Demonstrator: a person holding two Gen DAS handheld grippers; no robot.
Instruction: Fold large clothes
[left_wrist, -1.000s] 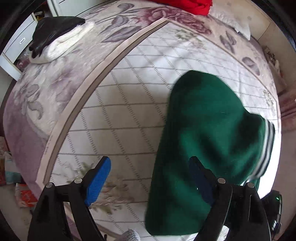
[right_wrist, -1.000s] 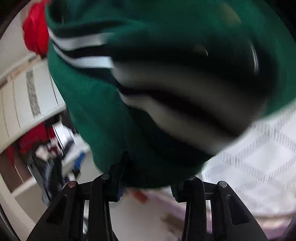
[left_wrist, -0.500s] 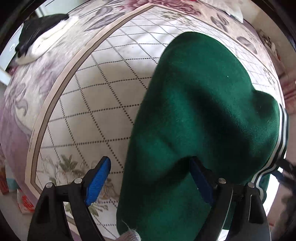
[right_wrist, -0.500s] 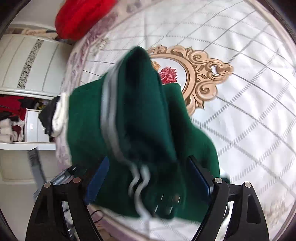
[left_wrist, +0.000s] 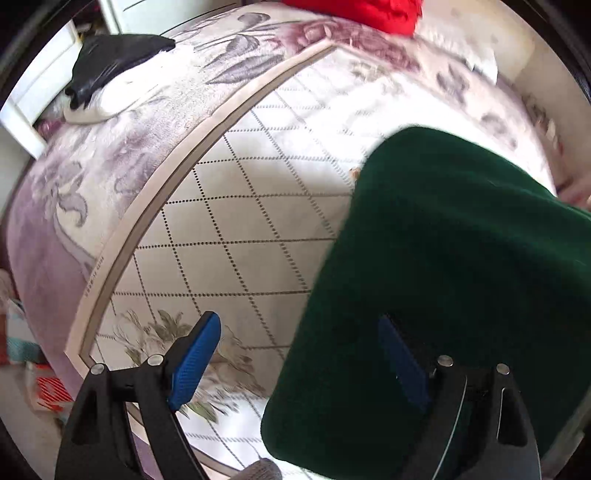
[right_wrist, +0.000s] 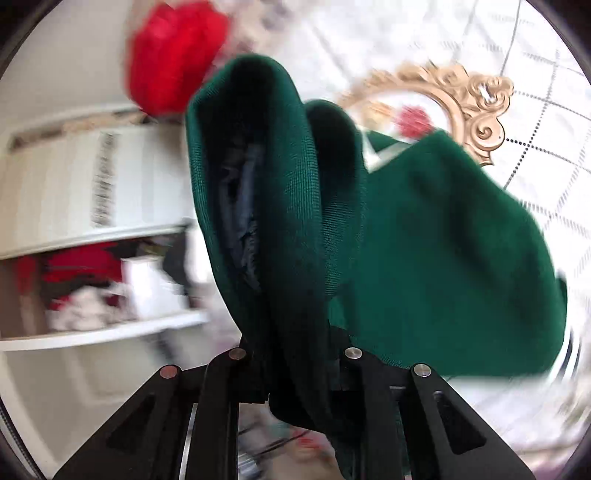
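The dark green knitted garment (left_wrist: 443, 258) lies on the quilted floral bedspread (left_wrist: 240, 221), one bunched fold raised off it; the right gripper (right_wrist: 295, 354) is closing, its jaws pinching that fold; the left gripper (left_wrist: 299, 354) gapes wide, one blue pad (left_wrist: 195, 354) over bare bedspread, the other over cloth, gripping nothing.
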